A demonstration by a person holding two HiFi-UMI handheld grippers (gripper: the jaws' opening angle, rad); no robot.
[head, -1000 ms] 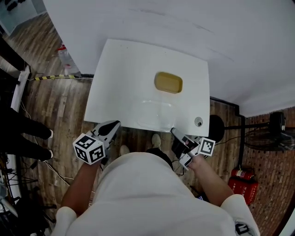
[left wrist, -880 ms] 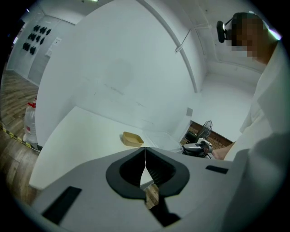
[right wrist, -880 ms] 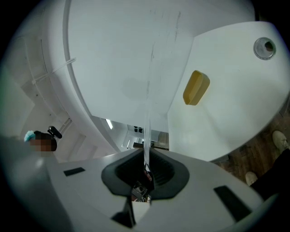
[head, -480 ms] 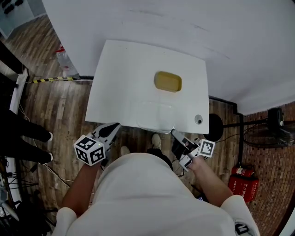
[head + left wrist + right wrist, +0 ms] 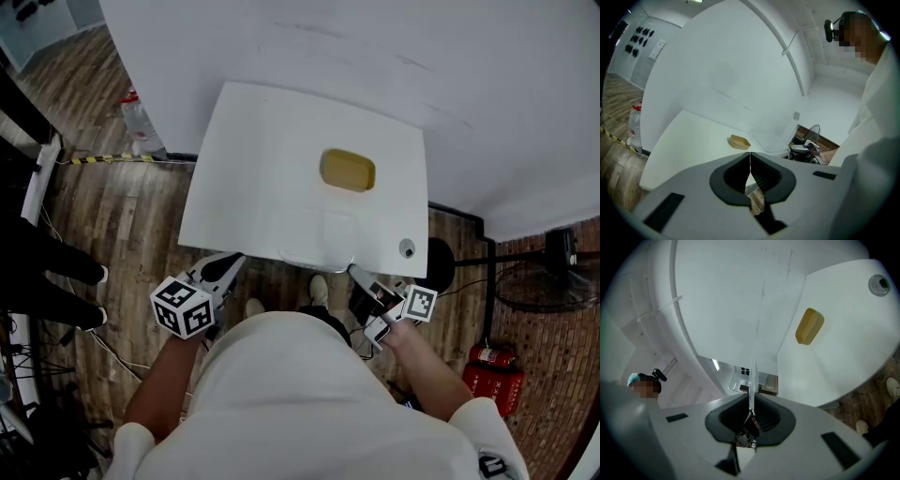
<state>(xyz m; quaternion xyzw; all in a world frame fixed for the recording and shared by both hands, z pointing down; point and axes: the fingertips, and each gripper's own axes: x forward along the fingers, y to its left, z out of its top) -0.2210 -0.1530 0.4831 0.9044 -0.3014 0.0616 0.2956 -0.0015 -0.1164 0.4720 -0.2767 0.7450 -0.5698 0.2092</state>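
The smooth white table [image 5: 244, 169], centre frame against a white wall, bears a flimsy clear plastic tray [image 5: 323, 234] at its lower edge and a rounded matte yellow dish [image 5: 347, 170] above it; the right gripper [image 5: 353, 271] clamps the tray's thin rim and the left gripper [image 5: 234, 259] is closed empty off the lower-left corner, so the grasp appears made and any lift calls for slow, level motion.

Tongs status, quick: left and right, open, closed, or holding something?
Left tongs: closed, nothing between them.
Right tongs: closed on the thin edge of a clear plastic piece.
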